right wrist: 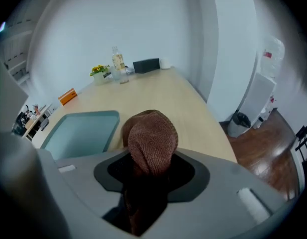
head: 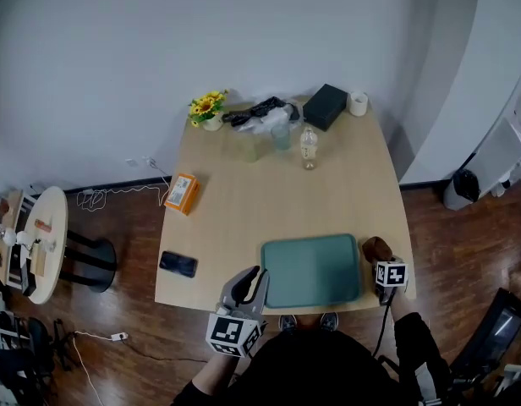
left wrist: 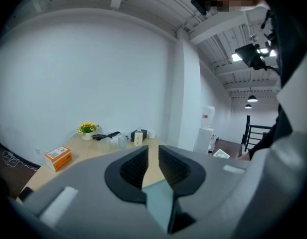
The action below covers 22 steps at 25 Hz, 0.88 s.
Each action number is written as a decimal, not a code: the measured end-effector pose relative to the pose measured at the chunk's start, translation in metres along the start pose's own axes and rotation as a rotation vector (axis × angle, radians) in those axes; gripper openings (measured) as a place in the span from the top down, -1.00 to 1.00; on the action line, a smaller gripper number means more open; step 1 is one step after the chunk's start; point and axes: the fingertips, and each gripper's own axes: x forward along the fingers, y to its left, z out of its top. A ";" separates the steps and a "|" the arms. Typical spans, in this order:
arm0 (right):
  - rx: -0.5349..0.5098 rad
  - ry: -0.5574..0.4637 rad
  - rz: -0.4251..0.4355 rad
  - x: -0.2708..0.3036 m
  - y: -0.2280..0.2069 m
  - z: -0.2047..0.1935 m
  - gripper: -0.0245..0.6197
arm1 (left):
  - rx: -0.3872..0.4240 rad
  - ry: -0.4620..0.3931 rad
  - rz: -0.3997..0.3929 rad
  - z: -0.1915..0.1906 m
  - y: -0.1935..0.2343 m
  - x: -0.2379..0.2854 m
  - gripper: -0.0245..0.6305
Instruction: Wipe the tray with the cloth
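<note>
A teal tray (head: 311, 269) lies at the table's near edge. At its left front corner sits my left gripper (head: 259, 276); its jaws are nearly together, with the tray's rim (left wrist: 158, 203) a teal wedge between them. A brown knitted cloth (head: 377, 248) rests bunched on the table just right of the tray. My right gripper (head: 381, 259) is shut on it. In the right gripper view the cloth (right wrist: 151, 138) bulges up from between the jaws and hides the pads. The tray (right wrist: 81, 133) lies to its left.
Far end of the table: a sunflower pot (head: 210, 110), black cables (head: 256, 111), cups, a bottle (head: 308, 146), a black box (head: 326, 106) and a white roll (head: 358, 102). An orange box (head: 183, 193) and a phone (head: 178, 264) lie at the left. A round side table (head: 36, 244) stands on the floor.
</note>
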 end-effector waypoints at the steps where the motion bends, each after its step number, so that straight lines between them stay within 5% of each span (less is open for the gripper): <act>1: 0.011 0.017 0.014 0.002 0.001 -0.004 0.37 | -0.001 -0.004 0.001 0.000 0.000 0.000 0.78; 5: 0.030 -0.077 0.006 -0.037 0.001 0.020 0.23 | -0.013 -0.002 0.005 -0.003 0.001 -0.002 0.78; 10: 0.048 -0.347 -0.004 -0.141 0.018 0.085 0.23 | -0.017 -0.009 -0.002 -0.006 0.002 0.003 0.78; 16: -0.073 -0.688 0.104 -0.251 0.087 0.164 0.37 | -0.011 -0.018 -0.043 -0.004 -0.007 0.015 0.78; 22: -0.154 -0.790 0.168 -0.282 0.132 0.184 0.40 | -0.006 -0.025 -0.043 -0.001 -0.005 0.014 0.78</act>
